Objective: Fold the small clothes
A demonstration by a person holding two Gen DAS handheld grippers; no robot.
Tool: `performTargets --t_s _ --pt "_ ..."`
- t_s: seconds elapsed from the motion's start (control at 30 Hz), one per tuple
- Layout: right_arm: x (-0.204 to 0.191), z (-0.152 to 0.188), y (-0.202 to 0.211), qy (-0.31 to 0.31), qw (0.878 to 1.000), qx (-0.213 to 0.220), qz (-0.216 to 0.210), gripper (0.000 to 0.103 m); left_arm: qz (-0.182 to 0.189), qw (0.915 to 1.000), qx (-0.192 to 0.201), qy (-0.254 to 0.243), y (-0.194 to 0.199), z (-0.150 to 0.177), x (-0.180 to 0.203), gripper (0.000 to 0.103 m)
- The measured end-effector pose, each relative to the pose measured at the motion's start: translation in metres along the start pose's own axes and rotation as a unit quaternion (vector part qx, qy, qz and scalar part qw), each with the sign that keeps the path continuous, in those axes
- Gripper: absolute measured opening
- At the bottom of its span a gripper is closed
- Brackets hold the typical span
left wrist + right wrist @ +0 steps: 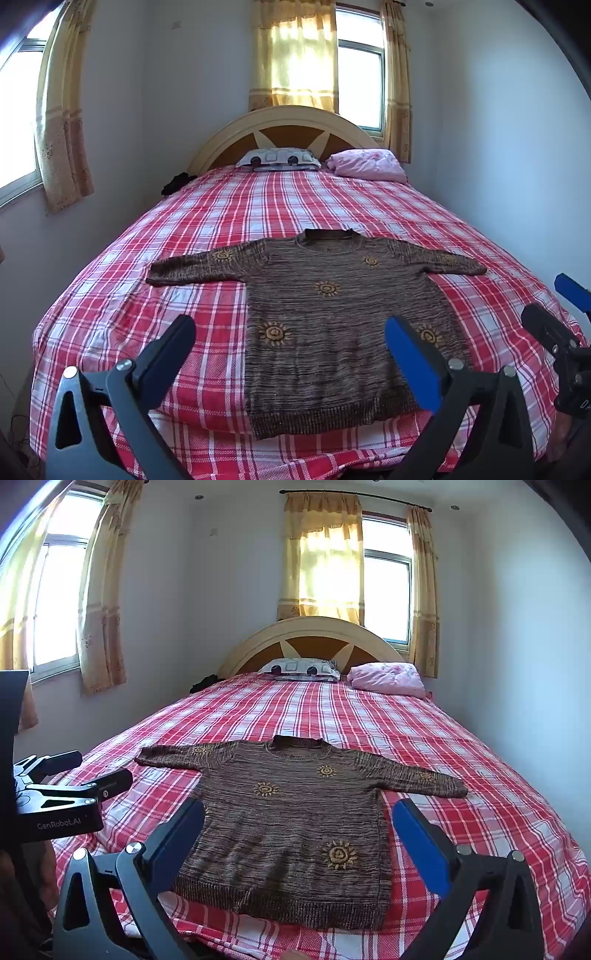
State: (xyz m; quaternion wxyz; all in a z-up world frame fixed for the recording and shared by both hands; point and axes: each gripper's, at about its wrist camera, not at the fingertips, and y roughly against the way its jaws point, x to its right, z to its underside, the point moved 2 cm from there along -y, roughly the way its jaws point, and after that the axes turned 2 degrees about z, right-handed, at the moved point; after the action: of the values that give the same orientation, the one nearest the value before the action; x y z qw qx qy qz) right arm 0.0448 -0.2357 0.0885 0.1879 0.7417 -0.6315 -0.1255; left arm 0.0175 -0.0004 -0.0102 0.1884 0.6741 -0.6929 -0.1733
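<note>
one sweater (332, 325) flat on plaid bed (147, 314)

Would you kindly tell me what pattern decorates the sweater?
The brown marled sweater carries yellow-orange sun motifs, seen best in the right wrist view.

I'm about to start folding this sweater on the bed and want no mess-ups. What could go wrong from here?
1. The sweater is a loose knit, so pinching one layer may stretch or bunch it.
2. Its hem lies near the bed edge, so a pull toward you may drag it off.
3. The left gripper and right gripper, both open, sit close together and could collide.
</note>
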Motion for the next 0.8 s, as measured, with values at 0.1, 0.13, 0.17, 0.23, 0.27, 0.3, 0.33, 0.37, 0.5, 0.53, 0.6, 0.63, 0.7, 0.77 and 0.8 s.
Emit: performTargets --t_s 0.1,0.13,0.17,0.23,0.27,0.3,0.33,0.37,0.5,0.53,0.6,0.63,0.7,0.77,0.8 --pt "0.002 0.001 0.0 -0.002 1.0 -0.003 -0.002 0.102 -0.002 1.0 -0.004 -0.003 0.0 0.001 0.003 0.103" --pt "0.003 0.001 0.0 -0.002 1.0 -0.004 -0.003 0.102 -0.004 1.0 -0.005 -0.002 0.0 0.001 0.003 0.103" --pt "0.005 0.003 0.002 -0.007 1.0 -0.004 0.0 0.102 0.0 0.9999 -0.006 0.01 -0.001 -0.003 -0.004 0.103" --pt "0.006 0.002 -0.001 -0.003 1.0 -0.01 0.001 0.102 -0.003 0.9999 -0.013 0.007 -0.004 -0.003 -0.006 0.103" --pt "0.0 0.002 -0.003 0.005 1.0 -0.013 0.004 0.102 -0.002 0.9999 -0.014 0.009 -0.004 -0.003 -0.007 0.103" --pt "0.001 0.003 -0.003 0.004 1.0 -0.014 0.004 0.102 -0.004 0.9999 -0.014 0.009 -0.005 -0.002 -0.007 0.103" --pt "0.003 0.002 -0.004 0.001 1.0 -0.016 0.0 0.102 -0.006 0.9999 -0.012 0.01 -0.005 0.0 -0.007 0.103" --pt "0.003 0.002 -0.004 0.001 1.0 -0.016 -0.001 0.102 -0.007 0.9999 -0.011 0.009 -0.005 0.001 -0.007 0.103" --pt "0.006 0.005 -0.008 -0.004 1.0 -0.016 0.001 0.102 -0.009 0.9999 -0.011 0.01 -0.005 0.002 -0.007 0.103" --pt "0.006 0.005 -0.008 -0.004 1.0 -0.015 0.002 0.102 -0.008 0.9999 -0.011 0.01 -0.005 0.002 -0.007 0.103" --pt "0.006 0.006 -0.009 -0.004 1.0 -0.017 0.001 0.102 -0.009 0.9999 -0.011 0.009 -0.006 0.002 -0.007 0.103" --pt "0.005 0.005 -0.009 -0.004 1.0 -0.016 0.002 0.102 -0.009 0.9998 -0.012 0.01 -0.006 0.002 -0.008 0.103" --pt "0.006 0.005 -0.009 -0.003 1.0 -0.016 0.002 0.102 -0.009 0.9998 -0.012 0.01 -0.006 0.002 -0.008 0.103" --pt "0.007 0.005 -0.009 -0.004 1.0 -0.017 0.001 0.102 -0.009 0.9998 -0.013 0.012 -0.007 0.003 -0.008 0.103" --pt "0.007 0.005 -0.009 -0.004 1.0 -0.017 0.001 0.102 -0.01 0.9998 -0.013 0.012 -0.007 0.002 -0.009 0.103"
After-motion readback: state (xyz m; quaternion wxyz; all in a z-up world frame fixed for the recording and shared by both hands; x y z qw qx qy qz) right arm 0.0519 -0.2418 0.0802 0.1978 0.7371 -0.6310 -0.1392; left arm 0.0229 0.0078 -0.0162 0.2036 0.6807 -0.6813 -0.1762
